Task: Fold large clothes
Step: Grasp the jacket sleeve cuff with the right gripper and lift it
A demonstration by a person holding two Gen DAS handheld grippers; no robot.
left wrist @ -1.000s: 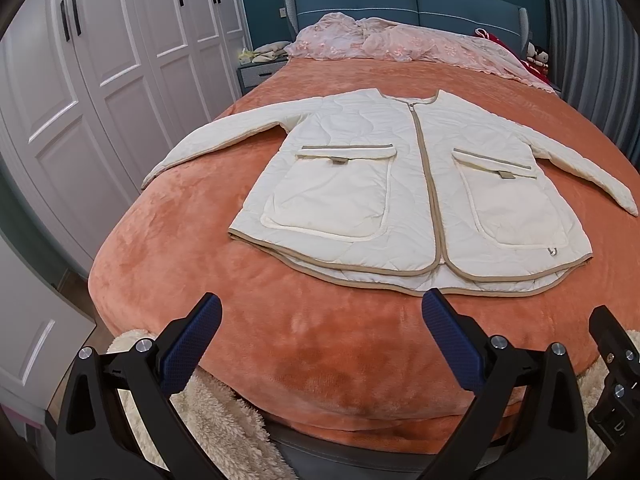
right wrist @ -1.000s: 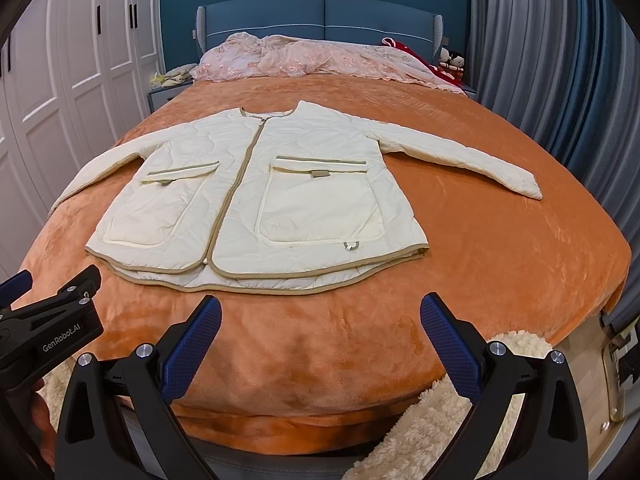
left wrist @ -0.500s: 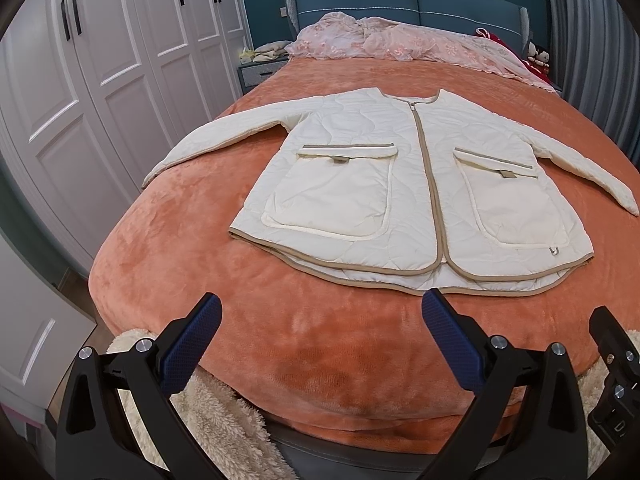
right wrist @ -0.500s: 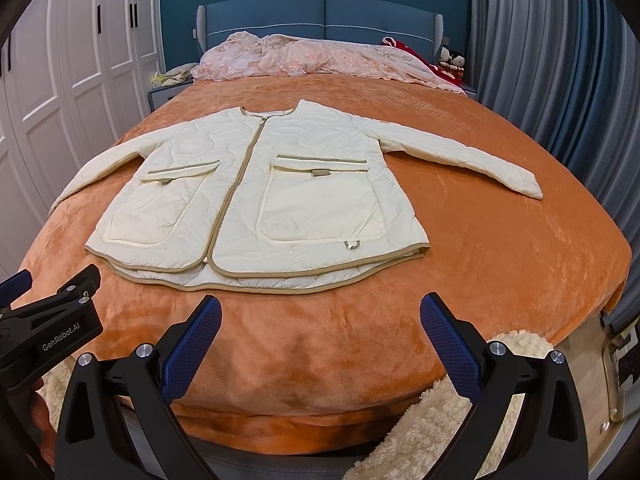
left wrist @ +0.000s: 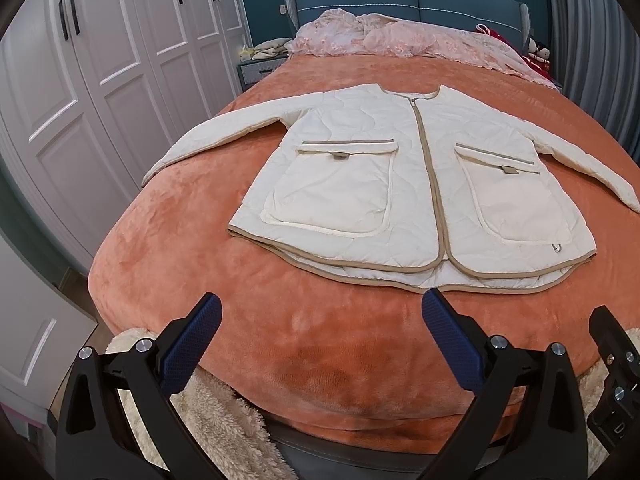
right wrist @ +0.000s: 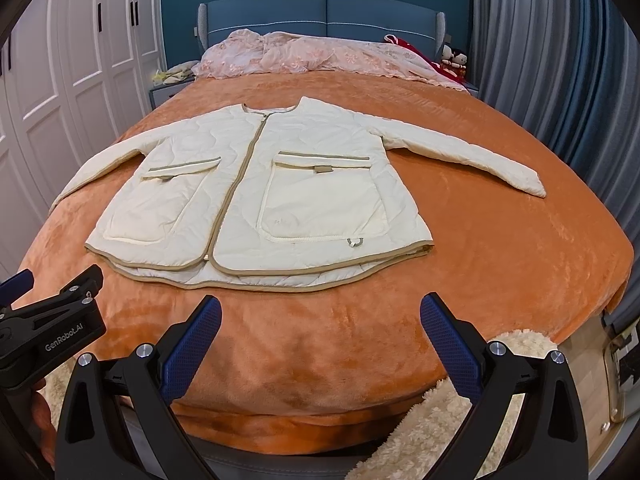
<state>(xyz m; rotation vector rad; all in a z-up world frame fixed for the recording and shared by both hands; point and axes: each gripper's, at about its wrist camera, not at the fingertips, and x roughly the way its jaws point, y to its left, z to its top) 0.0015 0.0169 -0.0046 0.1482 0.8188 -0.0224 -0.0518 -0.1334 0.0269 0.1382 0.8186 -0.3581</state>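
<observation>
A cream quilted jacket (left wrist: 360, 176) with tan trim and two large front pockets lies flat, front up and zipped, on an orange bedspread (left wrist: 240, 280), sleeves spread to both sides. It also shows in the right wrist view (right wrist: 264, 196). My left gripper (left wrist: 320, 320) is open and empty, held near the foot of the bed, short of the jacket's hem. My right gripper (right wrist: 320, 320) is open and empty too, likewise short of the hem. The left gripper's body (right wrist: 48, 336) shows at the left of the right wrist view.
A pink lace cover (left wrist: 400, 40) lies bunched by the blue headboard (left wrist: 416, 4). White wardrobes (left wrist: 100, 60) stand left of the bed, grey curtains (right wrist: 560, 60) right. A fluffy cream rug (right wrist: 440, 432) lies at the bed's foot. A nightstand (left wrist: 260, 68) sits far left.
Both grippers have crept slightly forward toward the jacket; the hem sits a touch lower in both views. Both stay open and empty.
</observation>
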